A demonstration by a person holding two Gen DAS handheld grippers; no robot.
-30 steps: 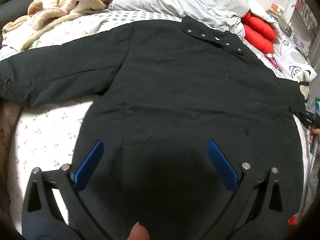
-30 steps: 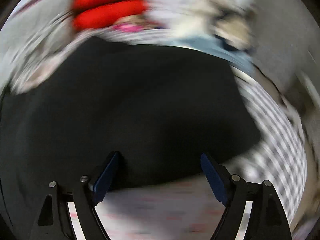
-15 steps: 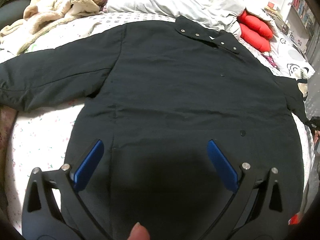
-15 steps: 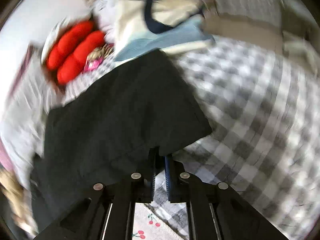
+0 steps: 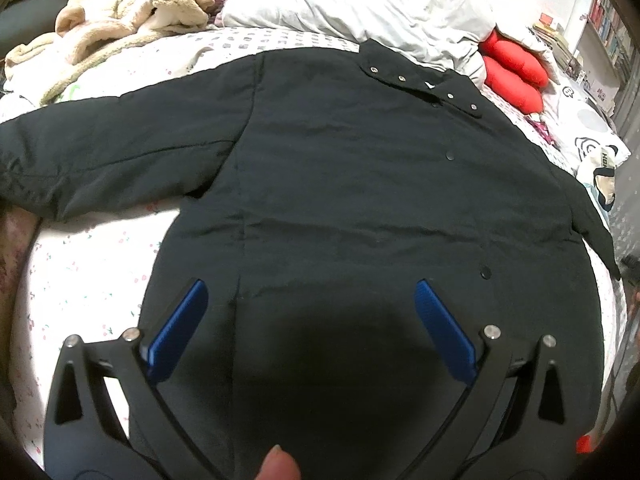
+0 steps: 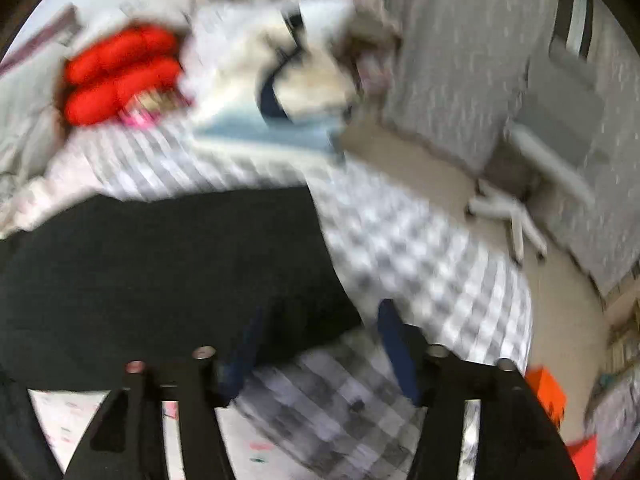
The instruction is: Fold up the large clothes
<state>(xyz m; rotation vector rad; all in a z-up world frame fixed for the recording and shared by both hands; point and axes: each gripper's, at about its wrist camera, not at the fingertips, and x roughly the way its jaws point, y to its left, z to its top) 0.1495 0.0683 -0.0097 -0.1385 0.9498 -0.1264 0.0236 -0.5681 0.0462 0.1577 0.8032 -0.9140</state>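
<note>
A large black jacket lies spread flat on the bed, collar at the far side, left sleeve stretched out to the left. My left gripper is open and empty, hovering over the jacket's lower body. In the blurred right wrist view, the jacket's right sleeve lies on the checked bedding, its cuff end near my right gripper. The right gripper's blue fingers stand apart, open, with nothing between them.
A cream plush blanket and white pillow lie at the bed's far side, with red cushions to the right. Checked bedding drops to the floor on the right, where a white chair base stands.
My right gripper was shut on the sleeve's cuff half a second ago; it has now opened and let go while moving. My left gripper has stayed open over the jacket, shifting slightly.
</note>
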